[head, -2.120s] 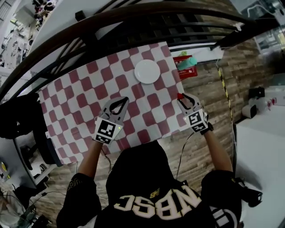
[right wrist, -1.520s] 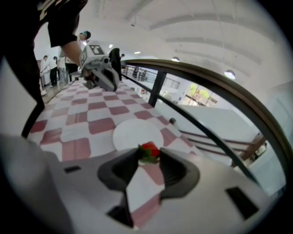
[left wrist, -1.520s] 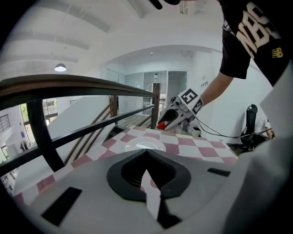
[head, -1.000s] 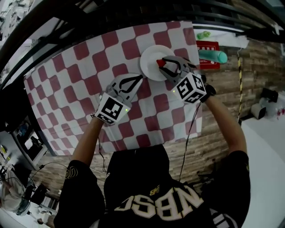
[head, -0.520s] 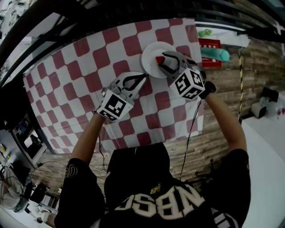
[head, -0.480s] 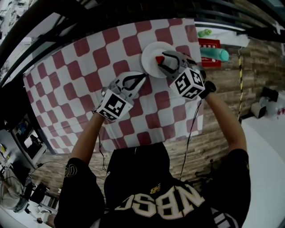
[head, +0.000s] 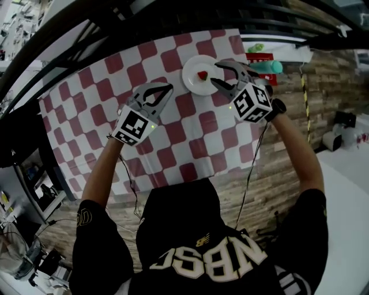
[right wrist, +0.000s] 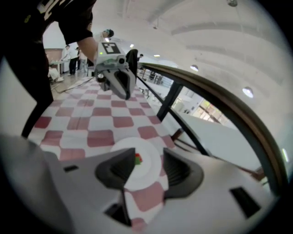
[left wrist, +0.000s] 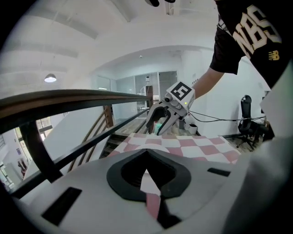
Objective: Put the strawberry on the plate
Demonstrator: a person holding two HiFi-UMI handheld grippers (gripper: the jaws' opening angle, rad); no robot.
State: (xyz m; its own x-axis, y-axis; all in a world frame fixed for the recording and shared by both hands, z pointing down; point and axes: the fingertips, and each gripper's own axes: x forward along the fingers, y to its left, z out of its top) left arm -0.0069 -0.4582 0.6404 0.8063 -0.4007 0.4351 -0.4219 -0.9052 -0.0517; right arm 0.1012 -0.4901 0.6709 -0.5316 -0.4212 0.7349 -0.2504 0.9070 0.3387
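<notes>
The small red strawberry (head: 202,75) lies on the white plate (head: 193,82) at the far side of the red-and-white checked table. My right gripper (head: 215,73) hovers just right of it, jaws opening, nothing pressed between the pads. In the right gripper view the strawberry (right wrist: 138,158) rests on the plate (right wrist: 149,176) just beyond the left jaw of my right gripper (right wrist: 147,165). My left gripper (head: 168,87) hangs over the cloth left of the plate, shut and empty. In the left gripper view the left gripper (left wrist: 146,157) points toward the right gripper (left wrist: 160,124).
A red box (head: 260,58) with a teal object (head: 270,67) sits just past the table's far right corner. A dark curved railing (head: 144,17) runs along the far edge. Wooden flooring (head: 282,132) lies right of the table. People stand far off (right wrist: 73,57).
The right gripper's jaws have spread and let go of the strawberry, which now lies free on the plate. That gripper has drawn back to the right. The left gripper shifted slightly left.
</notes>
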